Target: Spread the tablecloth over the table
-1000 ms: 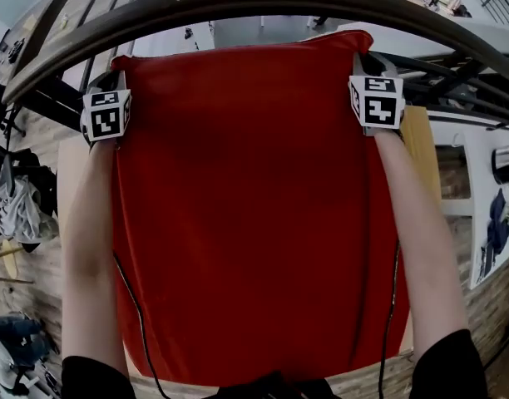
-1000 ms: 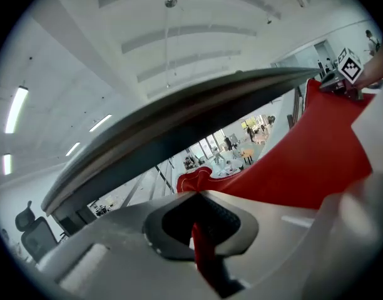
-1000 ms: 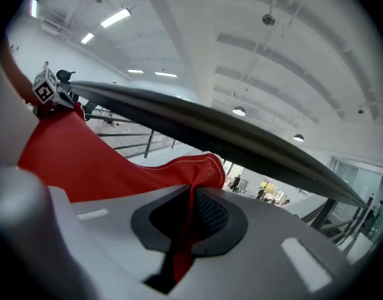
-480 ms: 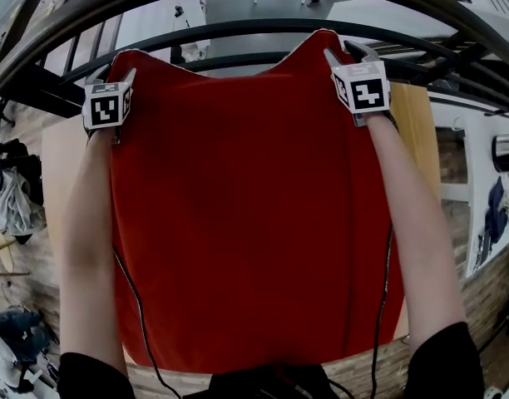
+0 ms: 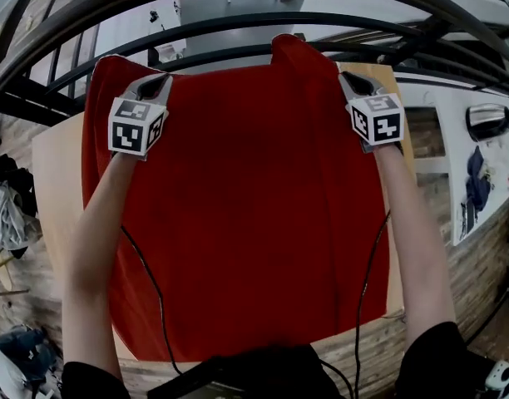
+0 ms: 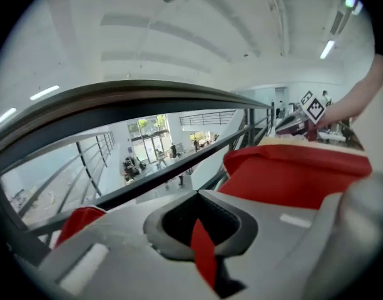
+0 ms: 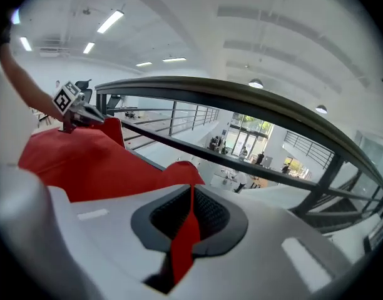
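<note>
At the far left, a bare strip of the surface [image 5: 56,181] shows beside the tablecloth [image 5: 254,214], wider than the sliver left uncovered on the right. Red cloth lies over most of the top, near hem close to your body, far hem lifted off the wood.

Left hand-held gripper [image 5: 159,80]: pressed together on the far hem, a thin red fold pinched between the pads. A loose corner flops outboard of it, toward the railing [image 5: 238,19].

Centre: the hem between your two grips bunches up into a peak rather than running taut.

Right hand-held gripper [image 5: 352,80]: its jaws have just been closing, and a narrow fold of the cloth is caught between them. Bite looks shallow, close to the hem.

Risks, as I judge them:
- Shallow bites. A sharp pull outward could strip the hem from either grip, the right first.
- Slack centre. Set down as is, the peak would likely land as a wrinkle; cause is your two grips standing closer than the hem is long.
- Offset. Cloth sits right of centre, so lowering straight may leave the left strip bare.
- Far overshoot. Carrying the hem past the far edge could drape it onto the railing.
- Cables [image 5: 150,281] trail across the cloth and could drag it.
</note>
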A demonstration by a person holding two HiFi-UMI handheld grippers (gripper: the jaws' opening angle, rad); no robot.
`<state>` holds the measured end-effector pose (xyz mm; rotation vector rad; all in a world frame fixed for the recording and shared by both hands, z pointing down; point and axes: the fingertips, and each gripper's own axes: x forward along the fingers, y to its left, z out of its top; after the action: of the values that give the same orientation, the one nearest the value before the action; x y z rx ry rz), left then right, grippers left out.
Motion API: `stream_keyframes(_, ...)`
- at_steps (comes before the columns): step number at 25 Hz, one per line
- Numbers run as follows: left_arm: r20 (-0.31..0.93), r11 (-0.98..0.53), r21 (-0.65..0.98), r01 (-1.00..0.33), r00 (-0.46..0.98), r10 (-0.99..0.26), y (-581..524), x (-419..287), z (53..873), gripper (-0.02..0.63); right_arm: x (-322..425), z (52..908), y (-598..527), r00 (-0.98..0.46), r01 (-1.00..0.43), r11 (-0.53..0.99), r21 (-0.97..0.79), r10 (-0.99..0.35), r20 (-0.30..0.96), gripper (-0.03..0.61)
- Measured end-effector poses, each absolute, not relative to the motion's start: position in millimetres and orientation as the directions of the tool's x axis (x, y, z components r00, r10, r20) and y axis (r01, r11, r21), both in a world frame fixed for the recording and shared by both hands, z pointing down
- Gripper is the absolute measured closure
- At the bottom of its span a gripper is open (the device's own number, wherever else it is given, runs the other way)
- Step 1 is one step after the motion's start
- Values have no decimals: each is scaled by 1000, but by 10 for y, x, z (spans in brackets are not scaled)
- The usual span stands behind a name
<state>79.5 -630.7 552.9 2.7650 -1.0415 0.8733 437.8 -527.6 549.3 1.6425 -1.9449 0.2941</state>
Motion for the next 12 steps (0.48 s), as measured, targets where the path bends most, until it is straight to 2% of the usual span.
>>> stream_keyframes(6,507,-832,17,-555,722,-471,-5207,1429,5466,607,4684,5404,-4281,16,-984,85,158,-834,552,569)
stream_keyframes(9,506,-833,100,-544,749,-429,-4603,1656,5481,607,4514,5363,-3729,41,-992,31,119,-832,554,569)
stream_keyframes(12,544,-859,107,-501,753,-371,-3939,1746,5542,607,4155,5350,-3225,41,-994,22,104,-821,570,569)
